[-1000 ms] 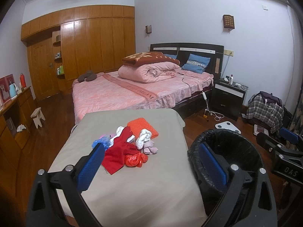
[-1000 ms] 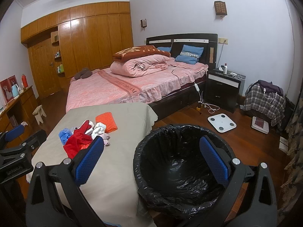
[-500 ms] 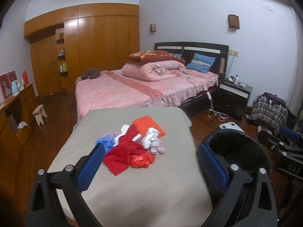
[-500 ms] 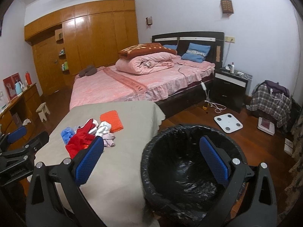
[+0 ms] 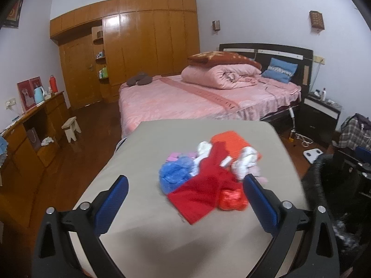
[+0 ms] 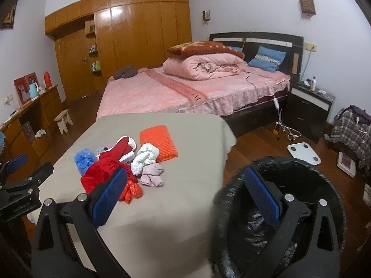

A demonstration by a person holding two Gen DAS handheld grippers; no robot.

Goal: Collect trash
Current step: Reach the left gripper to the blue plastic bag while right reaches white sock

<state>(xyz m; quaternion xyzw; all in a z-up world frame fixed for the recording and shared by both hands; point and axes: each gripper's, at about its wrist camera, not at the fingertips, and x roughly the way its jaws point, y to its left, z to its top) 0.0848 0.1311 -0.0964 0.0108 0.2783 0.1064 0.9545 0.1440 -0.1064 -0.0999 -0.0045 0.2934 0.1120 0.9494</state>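
Both claws, the left claw (image 5: 185, 202) and the right claw (image 6: 185, 195), are spread wide and empty above the beige surface (image 6: 185, 220), beside the black-lined bin (image 6: 324, 185), with the trash pile (image 5: 208, 176) mid-surface and the pink bed (image 6: 185, 92) beyond.

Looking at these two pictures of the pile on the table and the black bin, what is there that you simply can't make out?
- White box under the red cloth, right wrist view: mostly covered, print too small to read.
- Pile items, left wrist view: motion blur smears the blue bag and white wads.
- Trash bin, right wrist view: the right gripper blocks its inside; blurred rim.
- Trash bin, left wrist view: cut off by the edge.
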